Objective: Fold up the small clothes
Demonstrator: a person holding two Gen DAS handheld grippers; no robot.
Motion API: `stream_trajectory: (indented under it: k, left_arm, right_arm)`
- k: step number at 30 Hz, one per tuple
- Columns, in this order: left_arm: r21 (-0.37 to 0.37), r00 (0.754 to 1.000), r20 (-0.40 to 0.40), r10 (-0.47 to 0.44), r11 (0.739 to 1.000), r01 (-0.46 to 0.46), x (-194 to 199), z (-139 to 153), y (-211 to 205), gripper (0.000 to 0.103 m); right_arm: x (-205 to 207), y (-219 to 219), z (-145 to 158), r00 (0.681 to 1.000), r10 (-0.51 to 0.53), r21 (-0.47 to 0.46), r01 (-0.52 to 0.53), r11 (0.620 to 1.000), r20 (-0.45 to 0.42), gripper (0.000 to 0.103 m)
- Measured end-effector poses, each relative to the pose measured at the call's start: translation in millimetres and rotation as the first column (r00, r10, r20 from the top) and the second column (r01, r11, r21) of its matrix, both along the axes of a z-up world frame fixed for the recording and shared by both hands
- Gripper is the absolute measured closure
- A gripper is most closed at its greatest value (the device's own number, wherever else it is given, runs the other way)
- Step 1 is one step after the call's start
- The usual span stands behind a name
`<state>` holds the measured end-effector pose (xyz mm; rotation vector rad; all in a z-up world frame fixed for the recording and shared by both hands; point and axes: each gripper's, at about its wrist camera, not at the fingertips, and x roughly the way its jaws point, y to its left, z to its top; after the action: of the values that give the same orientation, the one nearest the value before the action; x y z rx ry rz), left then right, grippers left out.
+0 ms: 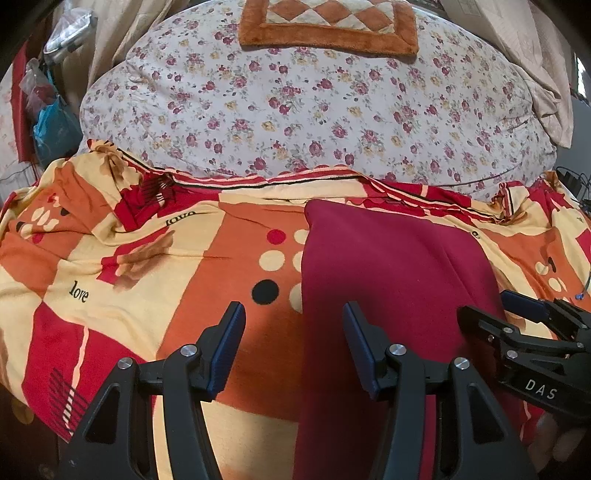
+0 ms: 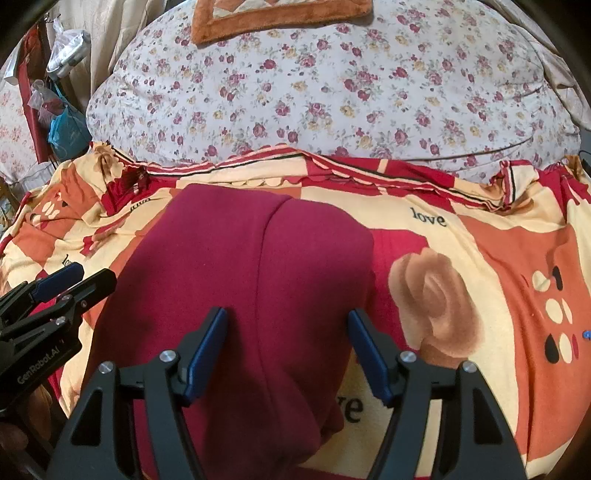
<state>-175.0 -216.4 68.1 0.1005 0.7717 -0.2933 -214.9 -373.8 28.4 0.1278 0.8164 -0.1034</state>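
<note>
Now my two grippers hover over the red garment (image 2: pixel 236 295).
Left gripper (image 1: pixel 293 347) half-open, right gripper (image 2: pixel 288 347) wide; both hold nothing.

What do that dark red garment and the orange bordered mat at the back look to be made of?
Dark red garment: seemingly a soft matte knit, maybe fleece; no sheen, a stitched seam down the middle. Orange mat: apparently plush pile; fuzzy border, quilted diamond centre. Exact fibres can't be told.

black grippers (image 1: pixel 293 314), blue pads (image 1: pixel 228 347), silver screws
</note>
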Motion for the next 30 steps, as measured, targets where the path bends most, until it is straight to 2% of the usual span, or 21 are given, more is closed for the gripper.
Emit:
stream_trajectory:
  k: [25,30]
  left_arm:
    - [-0.014,1.000,-0.010,0.001,1.000,-0.001,0.3,-2.5,2.5,0.070]
    - [-0.034,1.000,-0.018,0.000,0.999,-0.001,5.2,-2.4,12.1,0.070]
  right_arm:
    - [0.6,1.0,-2.2,1.000,0.000,0.001,0.000,1.000,-0.002,0.029]
    - [0.2,1.1,-2.9,1.000,0.001,0.005,-0.001,1.000,-0.001,0.028]
